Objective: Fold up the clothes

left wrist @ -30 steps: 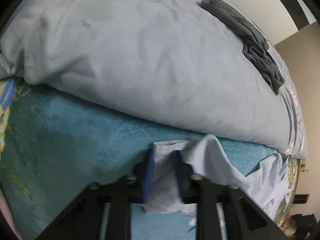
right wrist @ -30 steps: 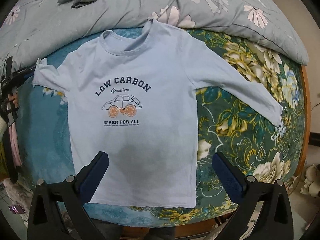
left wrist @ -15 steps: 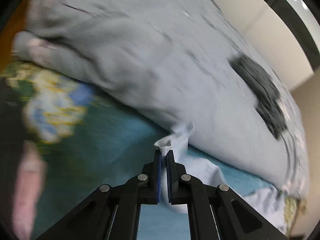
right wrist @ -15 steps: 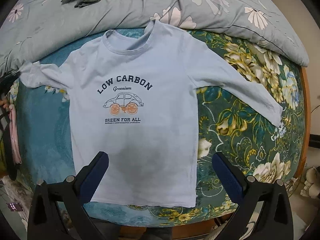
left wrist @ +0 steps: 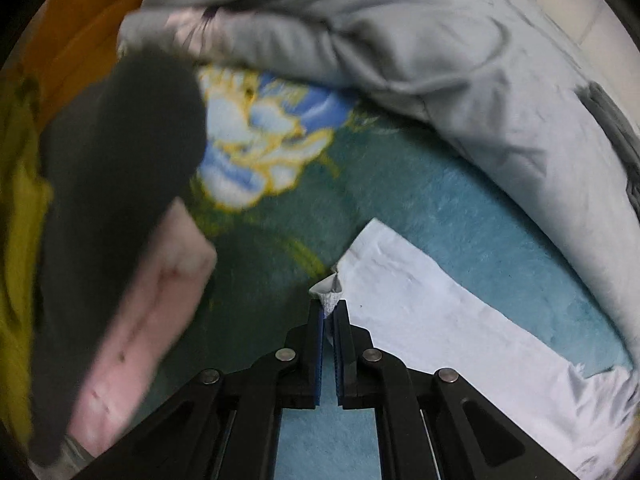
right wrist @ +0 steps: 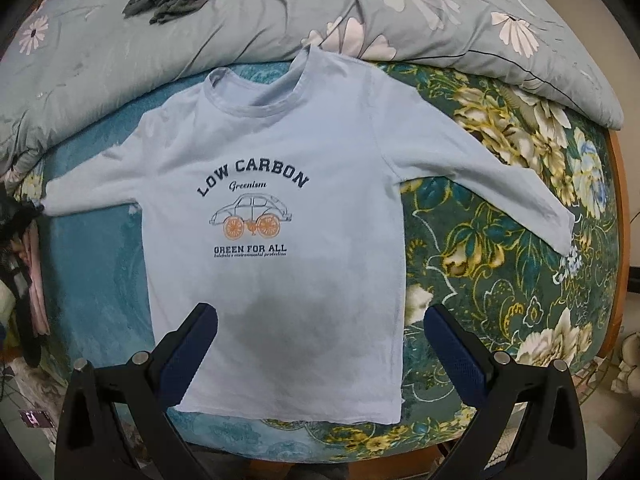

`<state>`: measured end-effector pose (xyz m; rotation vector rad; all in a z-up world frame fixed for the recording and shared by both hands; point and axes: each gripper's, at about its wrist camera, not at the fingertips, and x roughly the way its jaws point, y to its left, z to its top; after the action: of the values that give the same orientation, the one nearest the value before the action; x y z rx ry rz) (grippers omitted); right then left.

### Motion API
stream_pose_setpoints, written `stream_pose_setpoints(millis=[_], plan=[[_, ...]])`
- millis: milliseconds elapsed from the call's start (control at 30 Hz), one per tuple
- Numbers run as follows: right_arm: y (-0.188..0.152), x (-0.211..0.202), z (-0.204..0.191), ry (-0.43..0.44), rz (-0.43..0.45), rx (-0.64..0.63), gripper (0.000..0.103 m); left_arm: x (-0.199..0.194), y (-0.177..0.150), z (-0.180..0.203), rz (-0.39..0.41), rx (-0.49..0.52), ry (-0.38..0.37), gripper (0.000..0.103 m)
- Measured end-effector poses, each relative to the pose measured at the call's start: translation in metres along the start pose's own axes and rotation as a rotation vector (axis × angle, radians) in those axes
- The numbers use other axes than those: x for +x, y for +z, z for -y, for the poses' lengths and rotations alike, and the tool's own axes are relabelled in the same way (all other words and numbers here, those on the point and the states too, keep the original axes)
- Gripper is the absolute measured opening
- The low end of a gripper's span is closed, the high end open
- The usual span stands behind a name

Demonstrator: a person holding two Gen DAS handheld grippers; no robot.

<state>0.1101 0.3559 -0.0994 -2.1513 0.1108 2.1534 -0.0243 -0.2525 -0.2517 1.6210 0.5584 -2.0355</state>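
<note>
Left gripper pinching sleeve cuff; right gripper spread above "LOW CARBON" shirt.

We see the left gripper has closed its jaws on the sleeve cuff. It has drawn the sleeve out straight across the bed.

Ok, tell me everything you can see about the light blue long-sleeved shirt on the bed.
The light blue shirt lies front up, spread flat on the floral bedspread. It looks like soft knit, with a ribbed round collar, "LOW CARBON" lettering and an orange-wheeled car print. Both sleeves stretch outward; the left gripper pinches one cuff. The collar touches the grey flowered duvet.
</note>
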Motion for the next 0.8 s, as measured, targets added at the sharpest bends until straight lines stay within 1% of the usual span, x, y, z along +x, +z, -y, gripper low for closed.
stream_pose_setpoints(millis=[33, 67, 133, 167, 233, 267, 300, 333, 400, 467, 533, 567, 633, 667, 733, 800], plan=[[0.000, -0.001, 0.003, 0.003, 0.008, 0.008, 0.103, 0.000, -0.001, -0.002, -0.009, -0.017, -0.005, 0.005], [-0.001, -0.002, 0.005, 0.006, 0.015, 0.015, 0.103, -0.002, -0.003, -0.003, -0.017, -0.025, -0.026, 0.008], [-0.003, -0.003, 0.011, 0.014, 0.024, 0.031, 0.103, -0.007, -0.005, -0.005, -0.033, -0.037, -0.070, 0.009], [-0.004, -0.004, 0.013, 0.018, 0.029, 0.039, 0.103, -0.014, -0.007, -0.005, -0.029, -0.038, -0.082, 0.010], [-0.007, -0.005, 0.018, 0.030, 0.038, 0.048, 0.103, -0.031, -0.013, -0.005, -0.009, -0.045, -0.114, 0.023], [-0.008, -0.005, 0.021, 0.037, 0.042, 0.050, 0.103, -0.042, -0.017, -0.005, 0.006, -0.054, -0.137, 0.034], [-0.008, -0.007, 0.023, 0.045, 0.049, 0.054, 0.103, -0.054, -0.023, -0.005, 0.025, -0.062, -0.177, 0.045], [-0.007, -0.009, 0.025, 0.052, 0.061, 0.056, 0.103, -0.067, -0.030, -0.002, 0.043, -0.058, -0.216, 0.051], [-0.003, -0.014, 0.028, 0.067, 0.092, 0.059, 0.103, -0.092, -0.043, 0.004, 0.081, -0.051, -0.285, 0.070], [0.003, -0.020, 0.031, 0.098, 0.127, 0.064, 0.103, -0.119, -0.061, 0.014, 0.110, -0.033, -0.353, 0.076], [0.010, -0.029, 0.032, 0.133, 0.164, 0.063, 0.103, -0.145, -0.079, 0.029, 0.119, -0.020, -0.420, 0.081], [0.013, -0.033, 0.030, 0.150, 0.181, 0.056, 0.103, -0.156, -0.087, 0.038, 0.119, 0.002, -0.444, 0.082], [0.018, -0.042, 0.027, 0.195, 0.223, 0.032, 0.103, -0.179, -0.105, 0.059, 0.133, 0.051, -0.474, 0.083], [0.020, -0.048, 0.025, 0.219, 0.254, 0.021, 0.103, -0.192, -0.117, 0.072, 0.135, 0.071, -0.493, 0.083], [0.023, -0.065, 0.024, 0.273, 0.353, 0.009, 0.103, -0.211, -0.130, 0.090, 0.130, 0.082, -0.531, 0.084], [0.027, -0.080, 0.026, 0.327, 0.446, 0.008, 0.103, -0.234, -0.147, 0.112, 0.136, 0.117, -0.556, 0.084]])
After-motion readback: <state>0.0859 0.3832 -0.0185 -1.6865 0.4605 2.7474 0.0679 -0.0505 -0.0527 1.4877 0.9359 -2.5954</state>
